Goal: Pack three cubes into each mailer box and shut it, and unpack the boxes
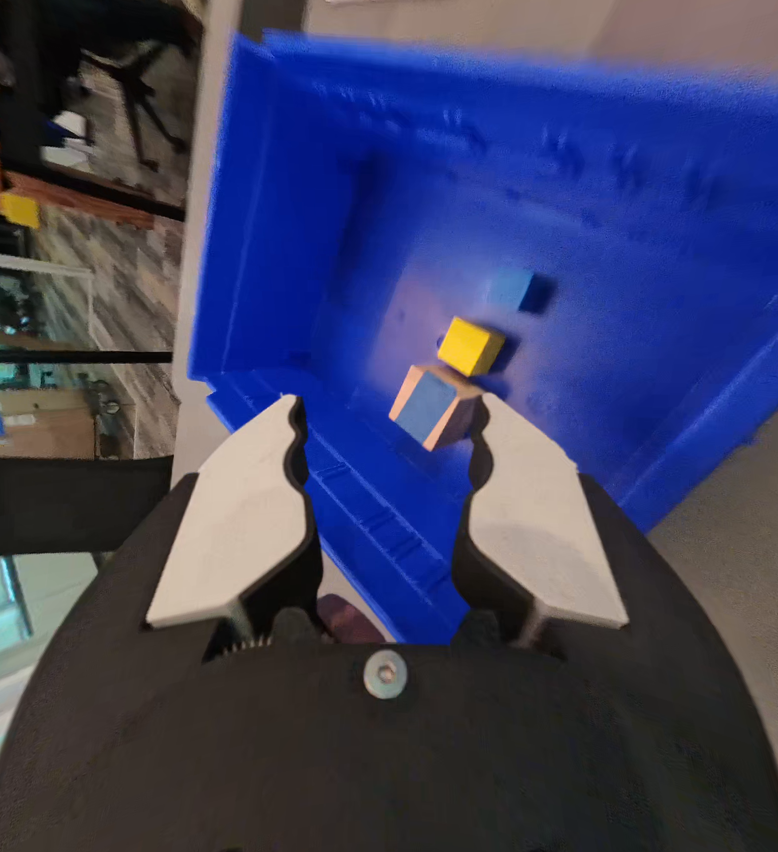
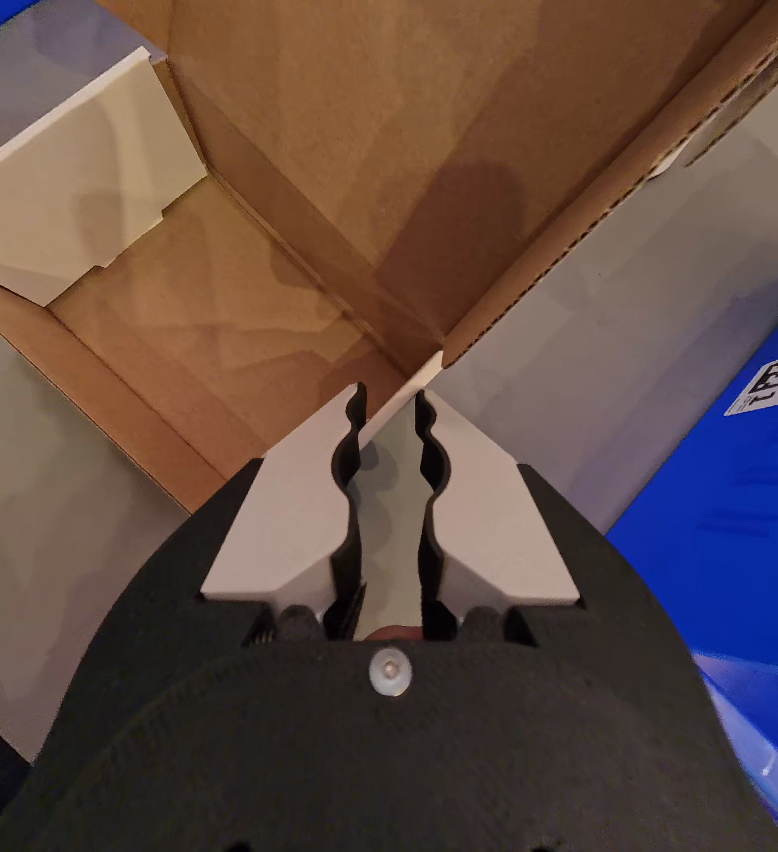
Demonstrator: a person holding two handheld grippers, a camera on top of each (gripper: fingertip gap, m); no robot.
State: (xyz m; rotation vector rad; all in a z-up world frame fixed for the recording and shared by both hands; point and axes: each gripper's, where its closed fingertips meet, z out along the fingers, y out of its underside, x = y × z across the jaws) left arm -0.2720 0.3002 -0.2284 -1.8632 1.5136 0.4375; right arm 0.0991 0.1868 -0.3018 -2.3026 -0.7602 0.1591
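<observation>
Left gripper [image 1: 387,424]: spread, empty.
Cubes: three in the blue bin [image 1: 608,207]; nearest cube [image 1: 428,410] just ahead, toward its right finger.
Right gripper [image 2: 389,405]: slightly parted, empty, at the mailer box [image 2: 248,322] corner.

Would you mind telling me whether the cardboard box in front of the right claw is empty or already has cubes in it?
Empty, as far as visible: the open cardboard box shows only bare brown floor, with no cubes.

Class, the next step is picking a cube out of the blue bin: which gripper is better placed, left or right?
Left. The left gripper hangs open over the blue bin, nearest the tan-and-blue cube. The right gripper faces the empty mailer box.
</observation>
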